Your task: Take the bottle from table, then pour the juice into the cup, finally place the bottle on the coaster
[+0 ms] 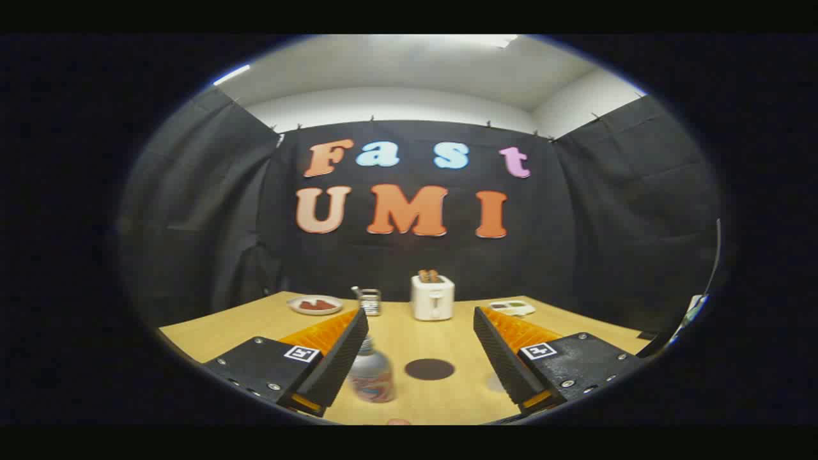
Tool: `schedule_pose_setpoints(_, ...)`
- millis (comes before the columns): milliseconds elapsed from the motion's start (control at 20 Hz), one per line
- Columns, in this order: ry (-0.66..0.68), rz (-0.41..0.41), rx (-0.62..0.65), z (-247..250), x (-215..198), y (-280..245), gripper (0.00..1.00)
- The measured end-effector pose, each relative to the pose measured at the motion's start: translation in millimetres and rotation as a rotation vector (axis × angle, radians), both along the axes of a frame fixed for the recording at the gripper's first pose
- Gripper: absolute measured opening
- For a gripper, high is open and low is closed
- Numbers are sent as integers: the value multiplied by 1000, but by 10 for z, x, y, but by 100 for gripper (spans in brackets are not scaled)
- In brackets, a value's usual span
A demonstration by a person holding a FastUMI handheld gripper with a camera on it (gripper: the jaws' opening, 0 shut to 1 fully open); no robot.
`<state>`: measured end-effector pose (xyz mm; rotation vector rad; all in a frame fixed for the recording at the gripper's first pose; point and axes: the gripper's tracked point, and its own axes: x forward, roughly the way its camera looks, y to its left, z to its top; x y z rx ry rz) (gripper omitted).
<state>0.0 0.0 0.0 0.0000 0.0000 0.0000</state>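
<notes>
A small bottle with a silvery neck and a colourful label stands upright on the wooden table, close beside the inner face of the left finger. A dark round coaster lies flat on the table between the fingers, just right of the bottle. My gripper is open, its fingers wide apart and above the table, touching nothing. A pale round shape, too faint to identify, shows on the table by the right finger. A bit of something pinkish peeks in at the near table edge.
Beyond the fingers a white toaster with toast stands at the back middle. Left of it are a metal grater and a plate with something red. A flat white item lies at the back right. Black cloth walls surround the table.
</notes>
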Motion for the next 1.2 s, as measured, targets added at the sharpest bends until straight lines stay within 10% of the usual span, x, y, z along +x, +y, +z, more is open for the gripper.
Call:
schedule_pose_setpoints(400, 65, 118, -37, -307, -310, 648, 98)
schedule_pose_setpoints(1200, 236, -40, -23, -926, -149, 125, 98)
